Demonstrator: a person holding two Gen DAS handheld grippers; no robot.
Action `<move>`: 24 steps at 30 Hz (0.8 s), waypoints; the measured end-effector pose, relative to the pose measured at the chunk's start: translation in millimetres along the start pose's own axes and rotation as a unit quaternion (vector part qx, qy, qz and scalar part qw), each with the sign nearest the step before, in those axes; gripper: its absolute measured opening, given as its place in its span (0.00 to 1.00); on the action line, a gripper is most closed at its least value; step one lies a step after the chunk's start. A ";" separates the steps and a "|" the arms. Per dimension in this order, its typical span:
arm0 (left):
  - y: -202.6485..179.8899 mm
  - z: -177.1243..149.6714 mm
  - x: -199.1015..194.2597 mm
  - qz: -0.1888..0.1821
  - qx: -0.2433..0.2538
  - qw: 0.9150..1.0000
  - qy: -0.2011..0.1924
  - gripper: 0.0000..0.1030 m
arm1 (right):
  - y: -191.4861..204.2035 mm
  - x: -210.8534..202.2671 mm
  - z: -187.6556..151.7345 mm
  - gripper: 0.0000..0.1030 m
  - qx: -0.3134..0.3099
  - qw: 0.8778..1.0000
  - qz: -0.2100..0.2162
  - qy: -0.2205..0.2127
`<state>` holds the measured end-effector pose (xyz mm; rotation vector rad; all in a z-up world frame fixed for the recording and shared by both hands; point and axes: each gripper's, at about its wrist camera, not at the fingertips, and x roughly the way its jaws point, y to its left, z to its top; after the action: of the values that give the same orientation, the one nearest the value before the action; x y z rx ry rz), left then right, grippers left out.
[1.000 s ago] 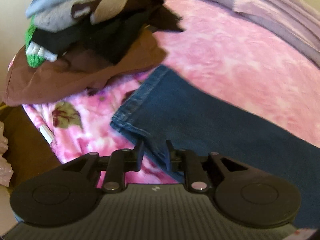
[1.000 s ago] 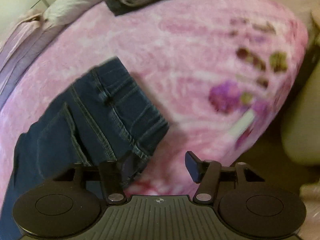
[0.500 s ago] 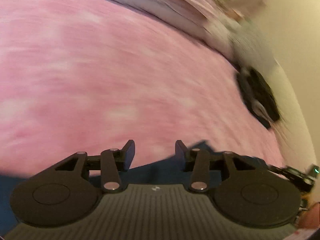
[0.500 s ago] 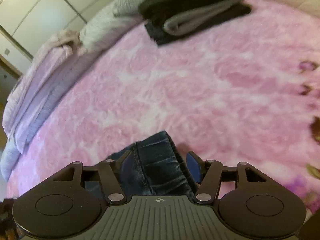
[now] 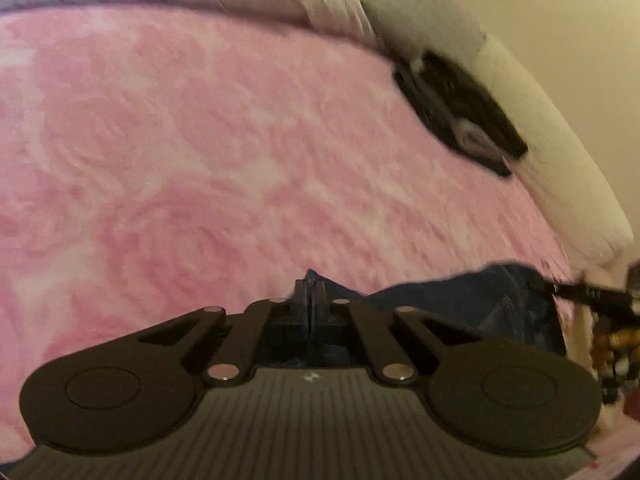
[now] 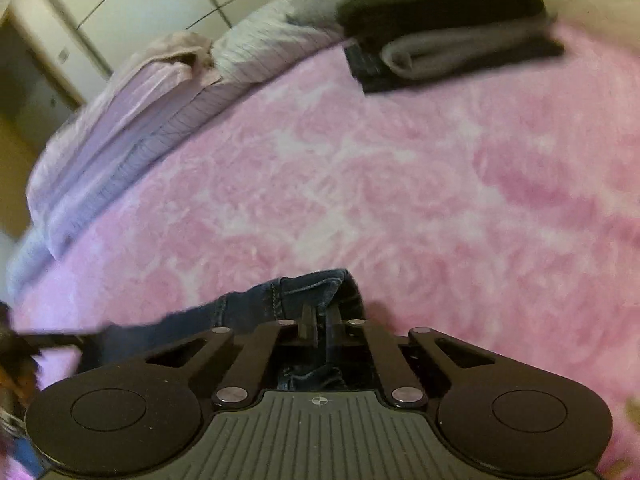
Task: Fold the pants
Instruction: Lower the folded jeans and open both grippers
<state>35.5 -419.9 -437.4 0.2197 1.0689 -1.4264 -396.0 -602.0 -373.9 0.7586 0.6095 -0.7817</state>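
Observation:
The blue jeans (image 5: pixel 460 304) hang stretched between both grippers above a pink blanket (image 5: pixel 200 152). My left gripper (image 5: pixel 310 292) is shut on a hem corner of the jeans, with the fabric running off to the right toward the other tool. In the right wrist view, my right gripper (image 6: pixel 320 316) is shut on the seamed waist edge of the jeans (image 6: pixel 296 288), and the denim trails left. Most of the jeans lie hidden below the gripper bodies.
A folded stack of dark and grey clothes (image 6: pixel 448 40) rests at the far side of the pink blanket (image 6: pixel 400 168), also seen as the dark stack (image 5: pixel 460 108). Lilac striped bedding (image 6: pixel 132 120) lies along the far left. A cream wall (image 5: pixel 540 60) borders the bed.
Both grippers went from open beside the flat jeans to shut on them. The jeans have been lifted, and both cameras now face across the bed.

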 end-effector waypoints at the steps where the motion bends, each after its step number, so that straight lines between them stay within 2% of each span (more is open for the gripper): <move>1: 3.0 -5.3 3.6 0.009 -0.009 1.000 -0.008 0.02 | -0.5 2.3 -5.1 0.00 0.002 1.000 -0.015 -0.003; 4: 4.8 -20.6 17.2 0.048 -0.021 0.998 -0.021 0.03 | 5.6 18.8 -19.9 0.01 -0.003 0.998 -0.068 -0.001; 8: -18.2 -14.9 13.0 0.109 0.035 0.992 -0.051 0.10 | 29.5 23.3 -16.2 0.14 -0.058 0.988 -0.145 0.003; 10: -22.2 -12.6 -7.8 0.132 0.038 0.987 -0.087 0.17 | 38.9 10.8 -15.7 0.23 -0.081 0.973 -0.213 -0.020; 11: -23.3 -14.1 -22.7 0.136 0.034 0.985 -0.101 0.19 | 44.8 -1.0 -19.5 0.25 -0.097 0.963 -0.248 -0.040; 12: -23.5 -18.5 -39.3 0.134 0.028 0.985 -0.109 0.19 | 48.9 -12.9 -23.3 0.26 -0.104 0.960 -0.256 -0.054; 14: -27.1 -35.8 -71.2 0.120 0.025 0.987 -0.106 0.20 | 59.0 -42.1 -41.5 0.28 -0.099 0.967 -0.226 -0.071; 17: -33.3 -73.8 -100.2 0.106 0.036 0.991 -0.077 0.20 | 78.3 -66.0 -81.5 0.28 -0.095 0.976 -0.187 -0.066; 19: -32.4 -102.5 -99.3 0.109 0.052 0.992 -0.047 0.21 | 91.0 -62.3 -115.8 0.28 -0.115 0.976 -0.174 -0.055; 21: -24.3 -128.7 -86.4 0.132 0.076 0.988 -0.019 0.20 | 96.3 -38.3 -144.4 0.29 -0.149 0.971 -0.184 -0.038; 23: -20.3 -137.9 -83.3 0.129 0.098 0.986 -0.031 0.20 | 105.7 -26.0 -165.9 0.31 -0.210 0.953 -0.210 -0.067; 24: -21.0 -138.2 -84.1 0.127 0.112 0.985 -0.037 0.21 | 111.6 -24.6 -167.7 0.31 -0.226 0.946 -0.221 -0.068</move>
<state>-29.2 -270.2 -444.8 0.4457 0.7883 -1.3111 -355.2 -407.1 -413.2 0.1403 0.8104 -1.0456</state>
